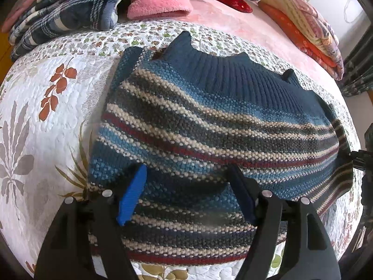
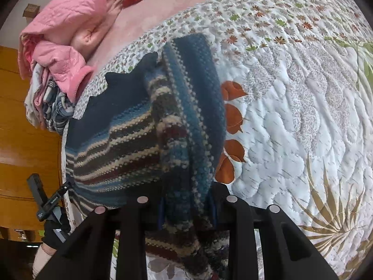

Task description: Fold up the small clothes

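Two grippers work one striped sweater [image 1: 209, 126], which lies on the quilt [image 1: 46, 116] of a bed. In the left wrist view the sweater spreads flat across the quilt, its dark blue ribbed collar [image 1: 223, 74] on the far side from the camera and its striped body running toward the near edge. The left gripper [image 1: 186, 196] hangs over the near part of the sweater with its jaws wide apart; the blue pad of one finger [image 1: 132, 198] and the darker pad of the other [image 1: 242, 198] sit above the knit, and nothing lies between them but the cloth below. Whether the pads touch the sweater cannot be told.

In the right wrist view the right gripper [image 2: 186, 212] is clamped narrow on a bunched fold of the sweater [image 2: 186, 121]. The gripped part, a band of blue and cream knit, rises from the jaws and drapes over the rest of the sweater, which lies on the quilt [image 2: 303, 93] to the left of it.

Beyond the sweater's collar side, at the far edge of the quilt, lies a heap of clothes: a pink padded jacket [image 2: 70, 37] on a plaid garment [image 1: 70, 11]. Right of the collar, a stack of folded blankets [image 1: 303, 23] lies on the bed.
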The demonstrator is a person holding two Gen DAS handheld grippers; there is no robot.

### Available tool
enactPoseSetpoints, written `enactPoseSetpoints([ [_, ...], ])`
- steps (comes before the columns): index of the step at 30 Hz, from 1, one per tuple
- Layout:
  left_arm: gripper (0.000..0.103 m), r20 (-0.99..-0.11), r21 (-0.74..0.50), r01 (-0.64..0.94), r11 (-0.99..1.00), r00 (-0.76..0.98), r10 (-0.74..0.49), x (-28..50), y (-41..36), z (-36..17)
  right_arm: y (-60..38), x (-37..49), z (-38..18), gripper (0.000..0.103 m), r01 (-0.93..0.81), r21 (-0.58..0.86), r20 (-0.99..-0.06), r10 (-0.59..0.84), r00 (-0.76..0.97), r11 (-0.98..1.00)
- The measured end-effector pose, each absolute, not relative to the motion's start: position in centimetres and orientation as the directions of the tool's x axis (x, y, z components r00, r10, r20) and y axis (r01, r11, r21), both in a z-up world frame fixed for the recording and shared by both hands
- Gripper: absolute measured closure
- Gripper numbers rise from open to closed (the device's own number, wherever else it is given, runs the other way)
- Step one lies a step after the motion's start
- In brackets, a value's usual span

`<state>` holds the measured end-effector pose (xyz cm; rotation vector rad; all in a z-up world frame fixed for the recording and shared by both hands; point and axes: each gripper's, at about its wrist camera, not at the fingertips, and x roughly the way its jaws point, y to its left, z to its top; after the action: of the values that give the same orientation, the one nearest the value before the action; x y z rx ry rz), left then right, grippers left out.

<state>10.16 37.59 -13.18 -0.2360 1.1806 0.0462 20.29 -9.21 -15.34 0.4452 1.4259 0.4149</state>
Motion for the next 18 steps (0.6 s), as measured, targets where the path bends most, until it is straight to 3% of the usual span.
enactPoseSetpoints([
  [18, 0.029, -0.920, -0.191, -0.192, 0.963, 0.377, -0.107, 10.4, 38.1, -12.4, -9.0, 20.2, -13.7, 0.076, 0.003, 0.516, -0.851, 0.512, 0.118, 0.857],
])
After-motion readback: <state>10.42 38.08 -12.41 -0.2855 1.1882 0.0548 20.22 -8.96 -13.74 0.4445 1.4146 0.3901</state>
